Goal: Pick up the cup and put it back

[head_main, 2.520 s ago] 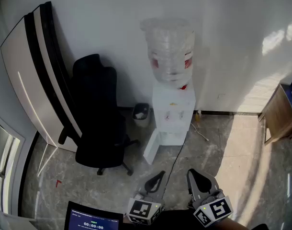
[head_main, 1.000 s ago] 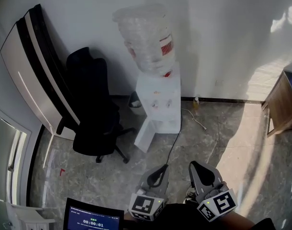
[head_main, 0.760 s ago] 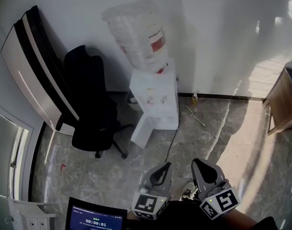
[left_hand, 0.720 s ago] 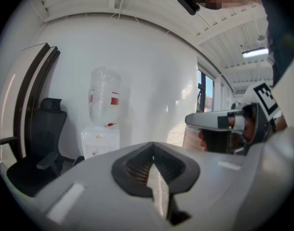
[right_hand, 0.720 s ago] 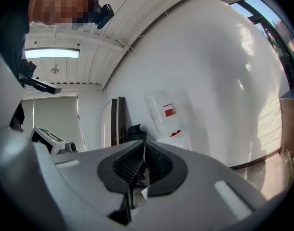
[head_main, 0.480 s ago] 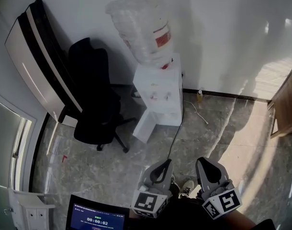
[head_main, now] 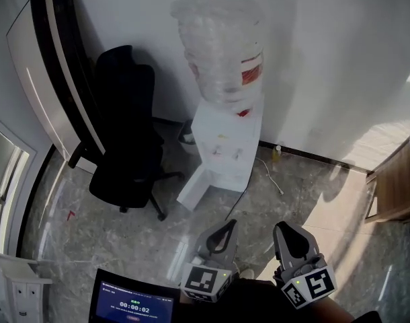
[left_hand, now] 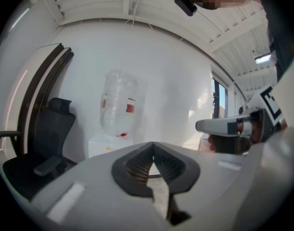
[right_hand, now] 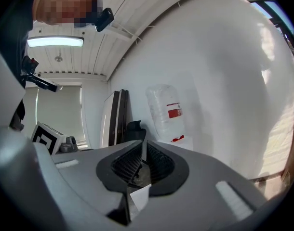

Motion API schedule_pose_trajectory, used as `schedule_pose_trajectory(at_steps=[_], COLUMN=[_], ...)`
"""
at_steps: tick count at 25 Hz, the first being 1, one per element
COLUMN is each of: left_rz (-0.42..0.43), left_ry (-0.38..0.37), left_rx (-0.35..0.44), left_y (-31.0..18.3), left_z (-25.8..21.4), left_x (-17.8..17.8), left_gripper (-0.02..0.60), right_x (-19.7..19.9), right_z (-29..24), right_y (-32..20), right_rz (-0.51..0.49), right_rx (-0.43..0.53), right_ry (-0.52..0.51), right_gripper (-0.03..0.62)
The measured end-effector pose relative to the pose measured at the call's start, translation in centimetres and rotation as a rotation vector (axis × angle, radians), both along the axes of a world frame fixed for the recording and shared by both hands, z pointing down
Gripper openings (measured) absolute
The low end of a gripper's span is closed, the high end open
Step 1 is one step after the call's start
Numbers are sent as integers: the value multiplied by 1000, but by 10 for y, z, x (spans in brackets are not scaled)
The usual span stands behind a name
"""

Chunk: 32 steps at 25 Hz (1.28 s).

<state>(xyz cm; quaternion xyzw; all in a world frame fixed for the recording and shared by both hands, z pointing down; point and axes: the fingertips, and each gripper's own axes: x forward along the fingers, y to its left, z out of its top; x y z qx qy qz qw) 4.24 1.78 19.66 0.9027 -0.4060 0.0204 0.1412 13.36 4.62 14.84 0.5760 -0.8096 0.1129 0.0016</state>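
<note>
1. Head view: the left tool [head_main: 223, 231] and right tool [head_main: 285, 233] are held low and side by side above the floor [head_main: 306, 200]. Against the frames of a moment ago, the water dispenser [head_main: 225, 147] with its bottle [head_main: 222, 52] looms larger and sits more squarely ahead of both tools, while the black chair [head_main: 124, 140] stays off to the left of the left tool. The person seems to have closed in on the dispenser. No cup can be made out anywhere here.

2. Left gripper view: the tool's jaws are pressed together at their tips, with nothing between them. The bottle stands ahead and a little to the left of them, well apart. No cup shows.

3. Right gripper view: the jaws stand slightly spread and are opening, with only a thin slit between the pads and nothing inside it. The bottle rises ahead and just to the right. This parting probably readies the right tool for the pick, so the task looks to be at its approach stage, the cup not yet found or touched.
</note>
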Motion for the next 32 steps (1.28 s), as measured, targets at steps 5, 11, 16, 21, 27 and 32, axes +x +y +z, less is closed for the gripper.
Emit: schedule_pose_trajectory(at_steps=[5,11,16,21,27,32], left_rz=[-67,-142,-264,-403,-559,-663], left_ry=[-10,-37,-80,-88,-128,-141], left_rx=[-1,-21,-81,-109,-124,-185], left_y=[-53,-83,-89,-110,-127,-121], left_z=[14,24,51,62,71,115], left_x=[-30,-57,-71,-58,-32,-24], left_gripper=[5,5,5,5,5,5], right_x=[-22,-39,-47,-37,-10,1], right_z=[-1,20,39,65,108,168], right_y=[-52,-91,-117,-144,-177,-197], right_rz=[-50,-121,-252,-423,-614,-679], right_rx=[21,-18,-54,-77,-139,-212], right_ry=[32,31,27,59,74,83], right_gripper=[40,42,44,48,49,51])
